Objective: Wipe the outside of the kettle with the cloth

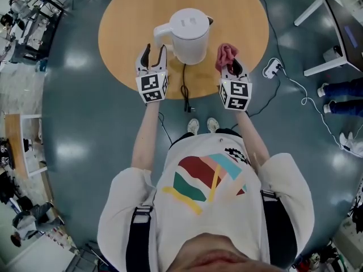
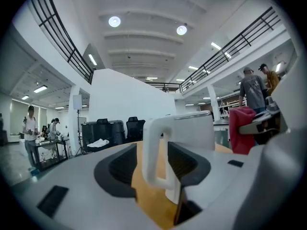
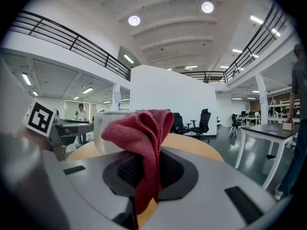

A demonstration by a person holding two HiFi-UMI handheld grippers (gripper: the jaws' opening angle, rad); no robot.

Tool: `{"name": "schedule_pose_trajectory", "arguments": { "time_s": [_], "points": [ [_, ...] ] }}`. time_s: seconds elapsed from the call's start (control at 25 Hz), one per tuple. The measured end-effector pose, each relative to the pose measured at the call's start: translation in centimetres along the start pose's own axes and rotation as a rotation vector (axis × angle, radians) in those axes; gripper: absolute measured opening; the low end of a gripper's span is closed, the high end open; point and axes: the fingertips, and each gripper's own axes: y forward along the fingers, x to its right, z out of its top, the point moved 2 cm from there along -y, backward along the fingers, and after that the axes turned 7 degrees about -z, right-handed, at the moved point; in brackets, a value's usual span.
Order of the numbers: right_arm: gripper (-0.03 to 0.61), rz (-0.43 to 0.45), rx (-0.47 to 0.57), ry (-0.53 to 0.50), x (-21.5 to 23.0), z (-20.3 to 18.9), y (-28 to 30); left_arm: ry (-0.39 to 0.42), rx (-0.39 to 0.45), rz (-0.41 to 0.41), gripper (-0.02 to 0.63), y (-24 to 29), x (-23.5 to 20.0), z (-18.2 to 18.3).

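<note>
No readable text, labels, numbers

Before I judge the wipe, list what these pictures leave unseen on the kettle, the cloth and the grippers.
- Kettle far wall and base: head view, its own lid and body cover them.
- Kettle body: right gripper view, the cloth in the right gripper hides most.
- Whether the pads of the left gripper touch the handle: left gripper view, handle covers one gap.
- Cord end: head view, too small.
</note>
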Motion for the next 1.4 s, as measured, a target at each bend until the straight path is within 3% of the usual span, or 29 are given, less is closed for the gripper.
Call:
{"name": "schedule_pose_trajectory", "arguments": {
  "time_s": [0.44, 0.6, 0.76, 1.12, 1.4],
  "points": [
    [0.047, 0.005, -0.005, -0.032, 1.0, -0.3, 2.0, 0.014, -0.005, 0.088, 0.227, 4.1, -2.6, -1.1],
    [0.048, 0.073, 0.001, -0.157, 0.7, -0.6, 3.7, 0.05, -0.02, 0.058, 0.225, 6.3, -3.6, -1.1],
    [0.048, 0.167, 0.061, -0.359, -0.8, 0.2, 5.4, 0.095, -0.037, -0.006, 0.225, 9.1, -4.4, -0.8],
    [0.046, 0.307, 0.227, -0.659, -2.1, 2.5, 6.5, 0.095, -0.017, -0.133, 0.222, 16.5, -3.6, -0.6],
    [0.048, 0.37, 0.344, -0.865, -3.4, 1.4, 4.2, 0.092, 0.031, -0.161, 0.224, 15.8, -2.1, -0.8]
  ]
}}
